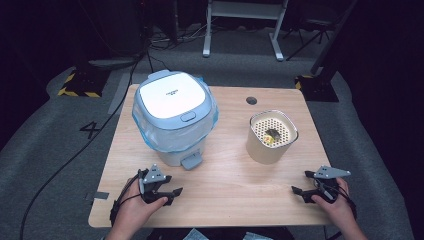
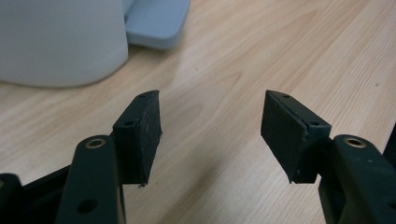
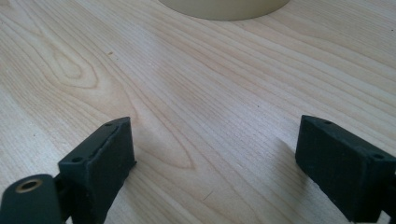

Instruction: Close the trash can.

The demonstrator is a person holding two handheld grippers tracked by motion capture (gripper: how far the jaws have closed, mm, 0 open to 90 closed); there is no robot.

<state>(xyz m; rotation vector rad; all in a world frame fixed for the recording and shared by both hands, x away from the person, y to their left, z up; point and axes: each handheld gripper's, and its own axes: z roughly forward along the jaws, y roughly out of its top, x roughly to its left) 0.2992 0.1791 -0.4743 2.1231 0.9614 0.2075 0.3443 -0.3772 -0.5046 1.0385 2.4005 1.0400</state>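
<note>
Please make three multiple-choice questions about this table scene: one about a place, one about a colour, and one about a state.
1. Where does the bin stand on the table?
A. far left part
B. far right part
C. near edge, centre

2. What colour is the cup?
A. red
B. beige
C. black

3. How are the jaws of the left gripper?
A. open, nothing between them
B. shut on the cup
C. shut on the bin's pedal

Answers: 1 A, the high view shows it far left. 2 B, its wall is beige. 3 A, bare wood shows between the pads.
</note>
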